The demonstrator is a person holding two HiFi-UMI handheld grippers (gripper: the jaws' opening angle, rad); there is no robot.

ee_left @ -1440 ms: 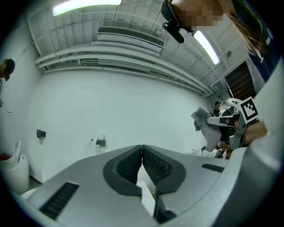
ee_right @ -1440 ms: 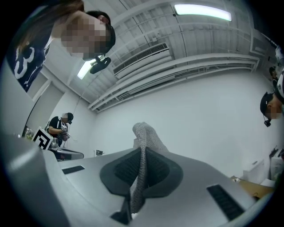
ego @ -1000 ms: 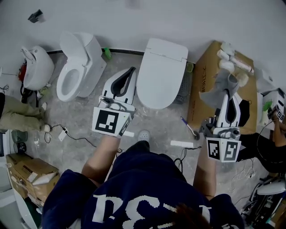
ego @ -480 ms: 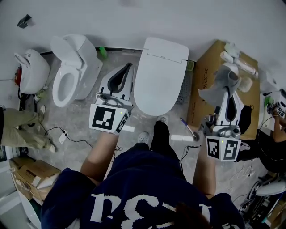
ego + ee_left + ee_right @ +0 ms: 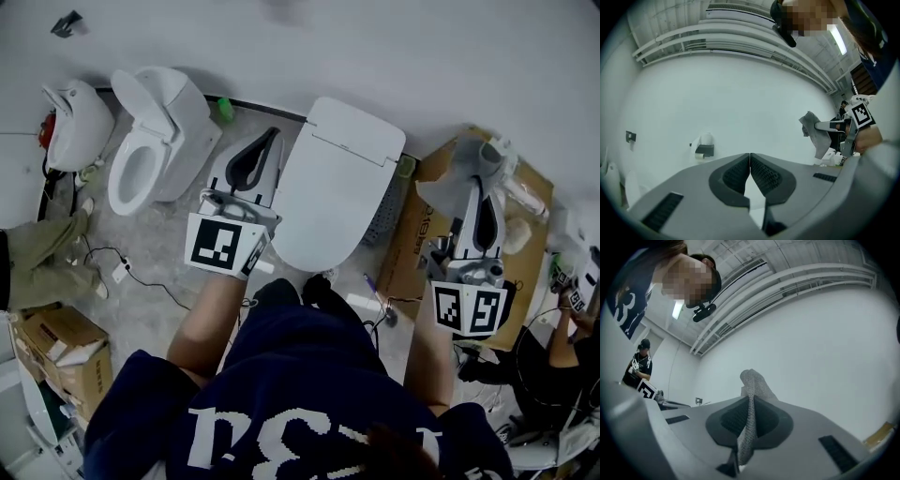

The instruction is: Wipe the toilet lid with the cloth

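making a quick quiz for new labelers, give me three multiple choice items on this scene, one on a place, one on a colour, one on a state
1. Where is the cloth? A on the toilet lid; B in the right gripper; C on the floor.
2. What colour is the cloth? A red; B blue; C grey.
3. How do the jaws of the left gripper stand? A shut, empty; B wide apart; C shut on the cloth.

Answers:
1 B, the right gripper view shows its jaws clamped on the fabric.
2 C, it looks grey in every view.
3 A, the left gripper view shows the pads meeting with nothing between them.
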